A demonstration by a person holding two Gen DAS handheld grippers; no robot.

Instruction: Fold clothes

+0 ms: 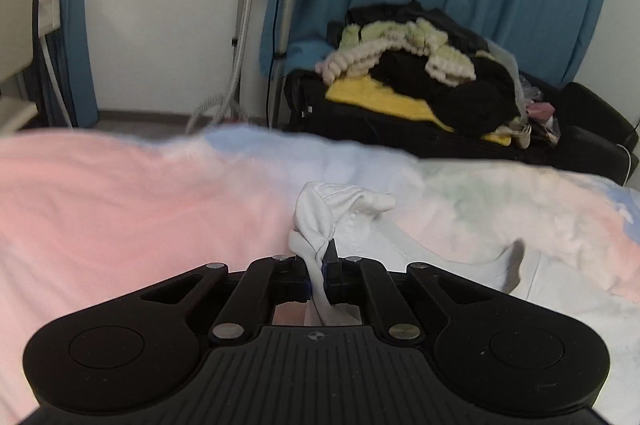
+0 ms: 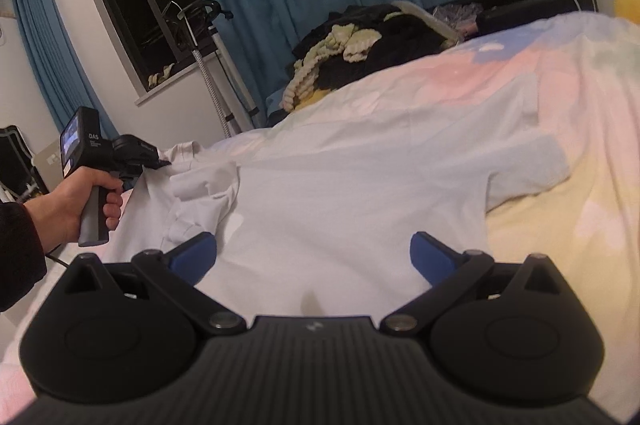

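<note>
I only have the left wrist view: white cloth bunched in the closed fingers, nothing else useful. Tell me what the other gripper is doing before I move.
Observer: The right gripper is open, its blue fingers spread wide and holding nothing, above the white shirt.
Operator: Describe how the shirt lies.
Observer: Mostly spread flat on the pastel bedspread, with one short sleeve stretched out on the far side from your grip.
Operator: Say where my grip is on it.
Observer: The left gripper pinches the shirt's edge at its left side, where the fabric is rumpled and lifted toward the fingers.
</note>
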